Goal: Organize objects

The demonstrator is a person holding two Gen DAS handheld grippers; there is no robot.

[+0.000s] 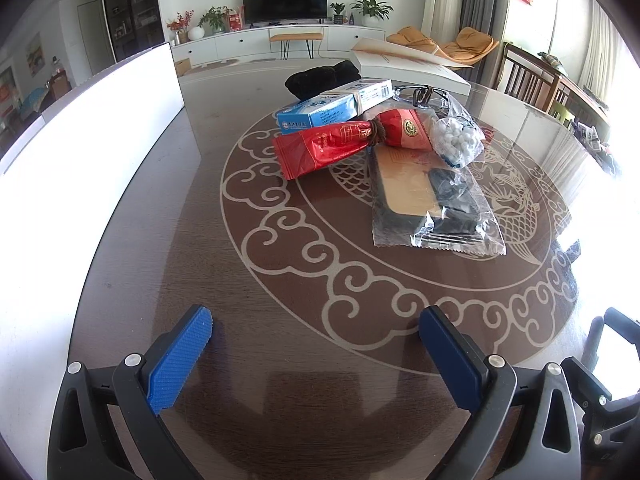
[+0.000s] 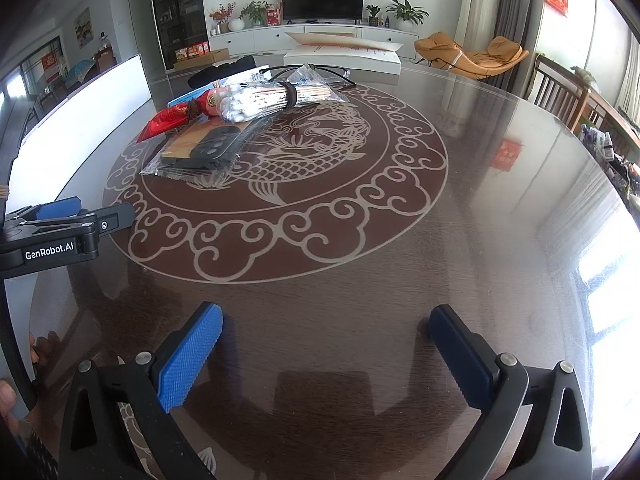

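I hold both grippers low over the bare table (image 2: 460,200), left gripper (image 1: 316,332) and right gripper (image 2: 326,328) spread wide and empty, lined up for an approach. The pile sits mid-table: red packet (image 1: 320,148) leaning on the blue box (image 1: 320,114), cotton swabs (image 2: 256,104) on top.

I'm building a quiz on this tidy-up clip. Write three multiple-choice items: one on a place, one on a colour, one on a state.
1. Where does the cotton swab bag lie?
A. in the white box
B. in the pile on the table
C. in a gripper

2. What colour is the wrapper tied with brown cord?
A. red
B. green
C. yellow

3. How is the left gripper?
A. shut on the wrapper
B. shut, holding nothing
C. open, holding nothing

Answers:
1 B, it rests partly on the bagged phone case.
2 A, the red wrapper shows plainly.
3 C, its jaws stand apart over bare table.
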